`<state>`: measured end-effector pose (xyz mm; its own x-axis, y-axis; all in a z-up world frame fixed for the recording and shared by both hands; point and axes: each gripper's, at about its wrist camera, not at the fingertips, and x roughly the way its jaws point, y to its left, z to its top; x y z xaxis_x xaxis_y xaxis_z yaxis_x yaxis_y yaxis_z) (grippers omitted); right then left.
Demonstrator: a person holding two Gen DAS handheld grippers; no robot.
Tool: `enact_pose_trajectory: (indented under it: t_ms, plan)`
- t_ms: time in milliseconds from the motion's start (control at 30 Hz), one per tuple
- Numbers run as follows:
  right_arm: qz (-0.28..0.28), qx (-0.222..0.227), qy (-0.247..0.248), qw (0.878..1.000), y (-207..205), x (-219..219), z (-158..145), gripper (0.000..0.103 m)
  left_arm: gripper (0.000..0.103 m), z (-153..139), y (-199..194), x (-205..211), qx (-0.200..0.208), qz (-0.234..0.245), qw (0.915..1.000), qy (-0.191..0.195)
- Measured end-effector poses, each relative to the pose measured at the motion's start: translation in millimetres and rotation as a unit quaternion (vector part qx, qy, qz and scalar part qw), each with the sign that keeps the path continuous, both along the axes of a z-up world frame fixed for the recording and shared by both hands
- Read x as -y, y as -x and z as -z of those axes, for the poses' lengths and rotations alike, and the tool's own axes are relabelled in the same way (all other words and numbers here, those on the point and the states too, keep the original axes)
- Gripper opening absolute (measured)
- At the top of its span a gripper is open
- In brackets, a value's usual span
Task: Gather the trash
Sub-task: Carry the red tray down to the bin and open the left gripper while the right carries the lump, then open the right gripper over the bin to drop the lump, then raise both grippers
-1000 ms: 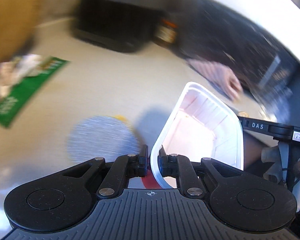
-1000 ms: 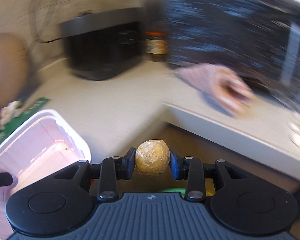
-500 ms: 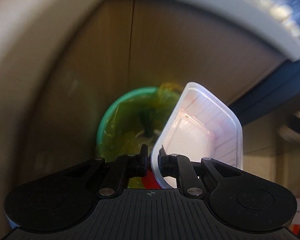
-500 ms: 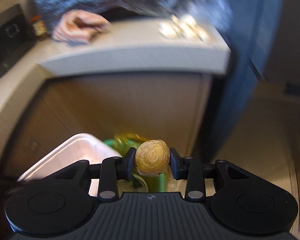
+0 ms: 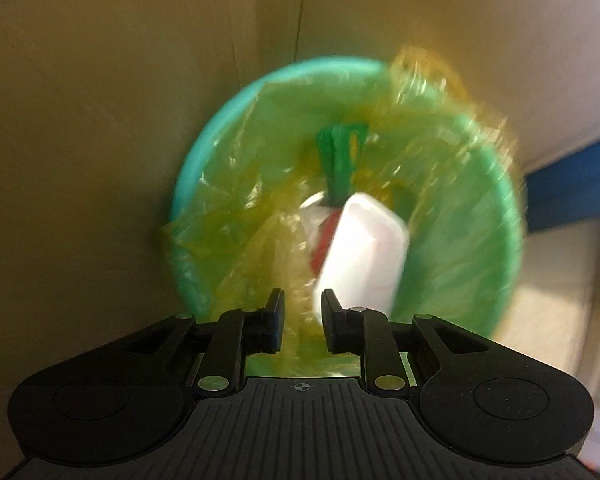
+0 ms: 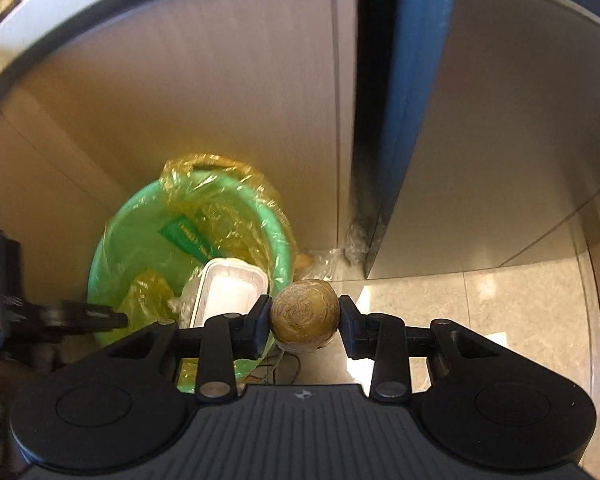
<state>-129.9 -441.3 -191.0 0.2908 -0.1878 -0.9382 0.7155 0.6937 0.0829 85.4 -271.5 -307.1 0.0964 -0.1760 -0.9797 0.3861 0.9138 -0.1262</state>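
Change: both grippers have dropped from the countertop to the bin by the cabinet; the white tray, pinched by the left gripper a moment ago, is now loose in the bin.
Left gripper pose: left gripper (image 5: 302,314) points steeply down over the mouth of the green bin (image 5: 204,148).
Right gripper pose: right gripper (image 6: 304,318) tilts down, just right of the bin's rim, above the tiled floor (image 6: 500,312).
White tray: the white tray (image 5: 360,260) is blurred and stands on edge inside the yellow liner bag (image 5: 236,216), beside a green wrapper (image 5: 340,152).
Left claw: its jaws have just been opening; they stand apart with nothing between them.
Right claw: clamped on a round brown ball (image 6: 304,316), one pad on each side.
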Motion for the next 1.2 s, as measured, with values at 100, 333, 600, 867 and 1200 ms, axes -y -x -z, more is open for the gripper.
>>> enact_pose_trajectory:
  t_ms: [100, 333, 600, 867, 1200]
  plan:
    - [-0.024, -0.002, -0.026, 0.999, -22.9, 2.7, 14.9, 0.035, 0.023, -52.3, 0.4, -1.1, -0.01, -0.01, 0.9972, 0.073]
    - [-0.072, -0.016, -0.136, 0.988, -109.8, -0.8, 89.2, 0.035, 0.023, -214.9, 18.2, -30.0, 0.069, 0.059, 0.959, 0.268]
    - [-0.089, -0.073, -0.155, 0.981, -166.9, -11.5, 148.7, 0.042, 0.023, -307.5, 11.2, -157.9, 0.228, -0.06, 0.9323, 0.274]
    - [-0.137, -0.013, -0.06, 0.989, -158.6, -27.2, 14.5, 0.043, 0.023, -311.4, 32.6, -260.3, 0.244, -0.203, 0.9282, 0.195]
    - [-0.295, 0.186, 0.116, 0.93, -201.9, -124.4, -179.3, 0.065, 0.023, -302.6, 52.8, -322.6, 0.244, -0.331, 0.9025, 0.128]
